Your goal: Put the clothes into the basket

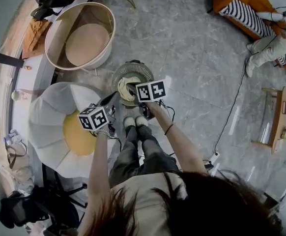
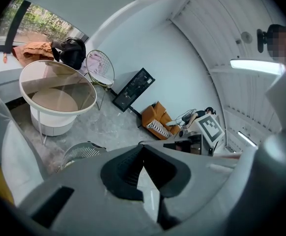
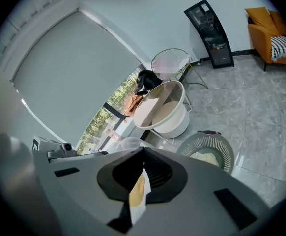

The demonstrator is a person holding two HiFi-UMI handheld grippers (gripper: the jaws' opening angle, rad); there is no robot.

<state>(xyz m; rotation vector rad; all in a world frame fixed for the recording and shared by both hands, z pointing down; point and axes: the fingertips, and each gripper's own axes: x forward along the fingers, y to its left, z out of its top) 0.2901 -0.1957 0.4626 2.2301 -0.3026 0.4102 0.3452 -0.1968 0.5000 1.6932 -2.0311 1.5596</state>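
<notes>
Now the right gripper (image 3: 143, 150) is clamped tight on a fold of the cream garment (image 3: 138, 193) — the rest of it heaped in the slatted basket (image 1: 143, 69) right below — while the left gripper (image 2: 143, 146) sits closed on nothing.

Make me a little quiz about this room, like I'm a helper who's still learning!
1. True or false: the right gripper is shut on a bit of cloth.
2. Pick one: what lies in the grey basket? A. cream clothing; B. a pair of shoes; C. a ball.
3. Fill the gap: the white petal chair has a ____ seat.

Key: 1 true; 2 A; 3 yellow.
</notes>
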